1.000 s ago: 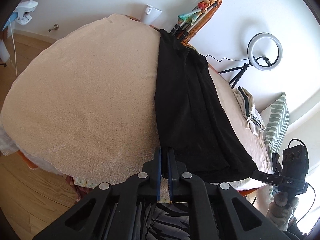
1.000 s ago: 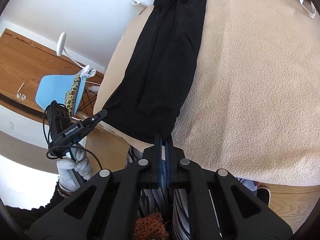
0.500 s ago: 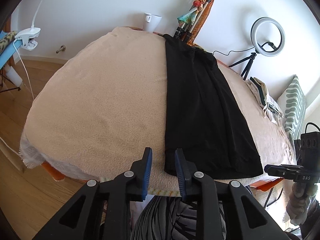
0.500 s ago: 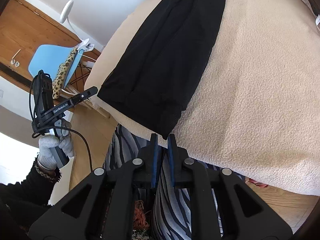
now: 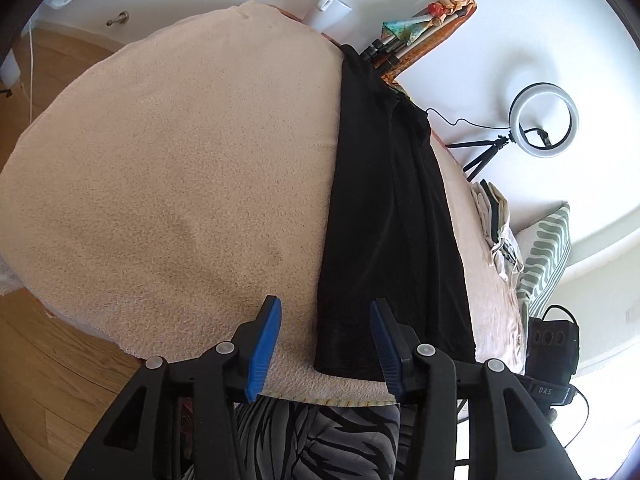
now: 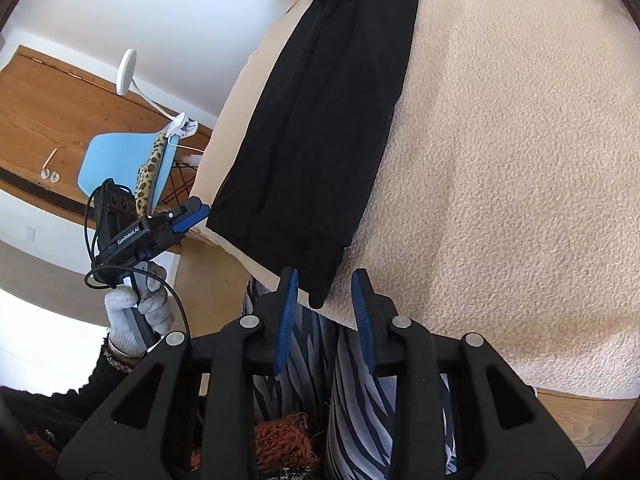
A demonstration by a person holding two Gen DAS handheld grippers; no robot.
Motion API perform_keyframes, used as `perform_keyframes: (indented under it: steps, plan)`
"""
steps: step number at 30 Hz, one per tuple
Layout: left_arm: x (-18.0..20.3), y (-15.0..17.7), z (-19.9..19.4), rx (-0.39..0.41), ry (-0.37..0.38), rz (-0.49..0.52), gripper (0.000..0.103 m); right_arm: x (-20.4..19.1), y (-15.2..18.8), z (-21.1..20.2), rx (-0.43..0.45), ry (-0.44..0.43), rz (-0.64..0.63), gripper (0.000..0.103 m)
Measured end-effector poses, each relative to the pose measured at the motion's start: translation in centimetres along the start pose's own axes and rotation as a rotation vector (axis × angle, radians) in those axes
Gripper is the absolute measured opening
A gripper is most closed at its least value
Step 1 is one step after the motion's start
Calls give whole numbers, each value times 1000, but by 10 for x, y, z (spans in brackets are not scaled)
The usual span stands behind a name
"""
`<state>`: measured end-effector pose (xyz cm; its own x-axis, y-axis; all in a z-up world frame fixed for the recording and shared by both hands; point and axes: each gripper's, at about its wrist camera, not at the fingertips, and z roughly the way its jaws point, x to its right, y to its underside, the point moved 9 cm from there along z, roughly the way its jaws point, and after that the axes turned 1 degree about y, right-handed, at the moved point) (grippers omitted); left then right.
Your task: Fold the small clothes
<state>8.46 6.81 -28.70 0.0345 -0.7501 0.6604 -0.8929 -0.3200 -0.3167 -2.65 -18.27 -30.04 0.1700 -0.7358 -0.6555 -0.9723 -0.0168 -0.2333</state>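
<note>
- Left hand-held gripper [image 5: 324, 334] hovers at the near edge of the tabletop [image 5: 168, 184], its blue-padded jaws spread wide and grasping nothing; the near left corner of the black garment [image 5: 384, 216] lies between them.
- Right hand-held gripper [image 6: 325, 310] is likewise released, jaws apart, with the garment's near right corner hanging off the tabletop edge between its tips.
- Black garment [image 6: 320, 120] lies as a long, narrow folded strip on the beige terry cover, running from the near edge to the far edge.
- Far off stand a white mug [image 5: 330, 10] and a ring light [image 5: 544, 119].
- At the right edge lies a pile of pale clothes [image 5: 498, 232].
</note>
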Motion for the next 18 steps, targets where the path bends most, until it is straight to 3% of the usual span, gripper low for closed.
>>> perform_keyframes:
  steps: [2, 5, 8, 9, 13, 14, 15, 18]
  plan:
    - [-2, 0, 8, -30, -25, 0, 32, -4, 2, 8, -16, 6, -1, 29]
    - [5, 4, 12, -33, -91, 84, 26, -11, 5, 13, -29, 10, -14, 29]
    - [11, 14, 13, -53, -140, 146, 22, -17, 6, 13, -44, 26, -39, 13]
    - [13, 19, 13, -65, -138, 156, 22, -17, 6, 14, -47, 34, -41, 13]
    - [14, 26, 11, -72, -132, 159, 21, -16, 4, 8, -33, 1, -20, 13]
    - [14, 25, 11, -69, -130, 153, 18, -16, 4, 8, -36, -13, -12, 15]
    - [14, 24, 12, -75, -123, 151, 7, -17, 4, 9, -43, -36, -2, 24]
    - [16, 24, 14, -82, -117, 161, 2, -17, 3, 17, -53, -22, 0, 26]
